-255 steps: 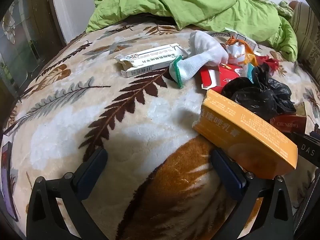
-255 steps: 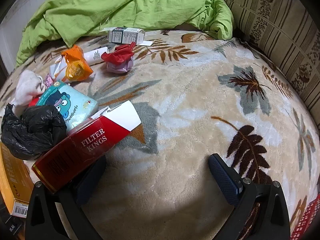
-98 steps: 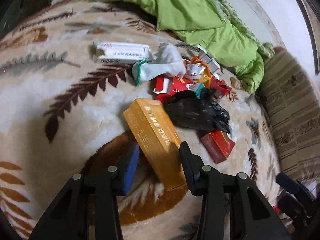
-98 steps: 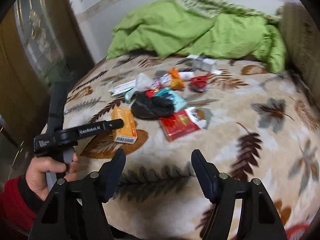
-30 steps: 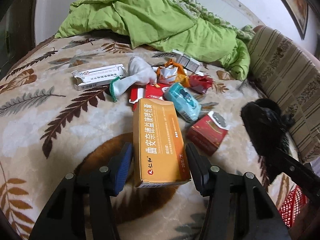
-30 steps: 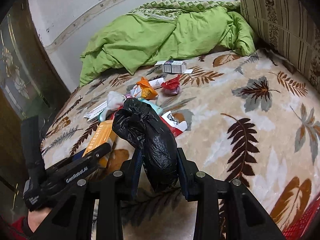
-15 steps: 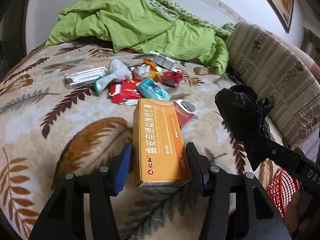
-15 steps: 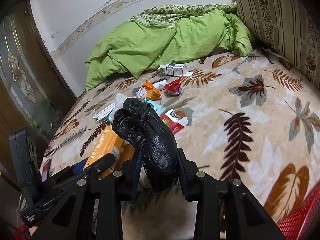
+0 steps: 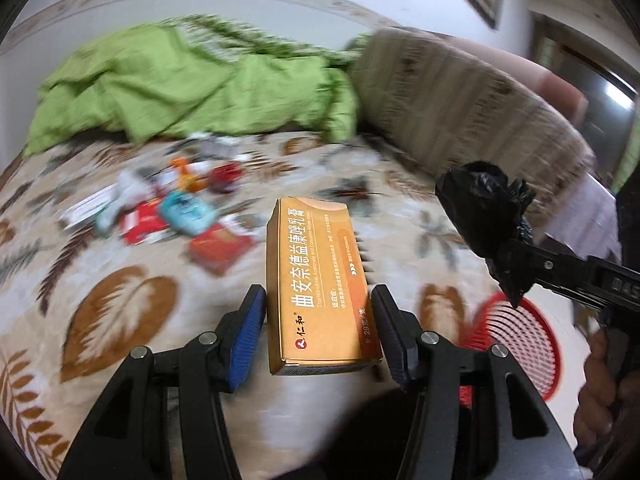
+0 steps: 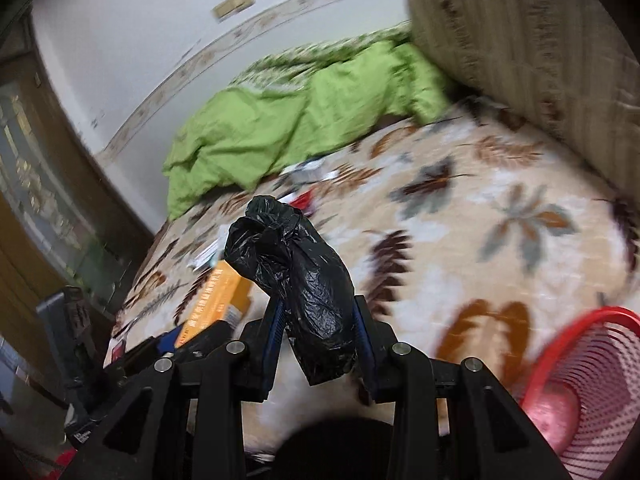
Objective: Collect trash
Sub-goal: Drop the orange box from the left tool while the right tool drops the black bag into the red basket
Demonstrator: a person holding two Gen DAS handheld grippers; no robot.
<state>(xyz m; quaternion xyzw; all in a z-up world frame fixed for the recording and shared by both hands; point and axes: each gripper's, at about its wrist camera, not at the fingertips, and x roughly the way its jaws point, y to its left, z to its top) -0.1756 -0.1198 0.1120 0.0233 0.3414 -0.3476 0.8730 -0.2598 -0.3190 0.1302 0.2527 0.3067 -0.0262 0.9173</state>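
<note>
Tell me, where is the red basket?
The red basket sits low on the right in both wrist views, beside the bed, below the black bag.

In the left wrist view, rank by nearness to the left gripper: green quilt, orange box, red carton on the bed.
1. Orange box, clamped in the left gripper.
2. Red carton, on the blanket, ahead and left.
3. Green quilt, at the bed's far end.

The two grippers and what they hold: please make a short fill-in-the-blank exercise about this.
1. The left gripper is shut on an ____ box.
2. The right gripper is shut on a crumpled ____ plastic bag.
3. The basket beside the bed is ____ in colour.

Missing words: orange; black; red
</note>
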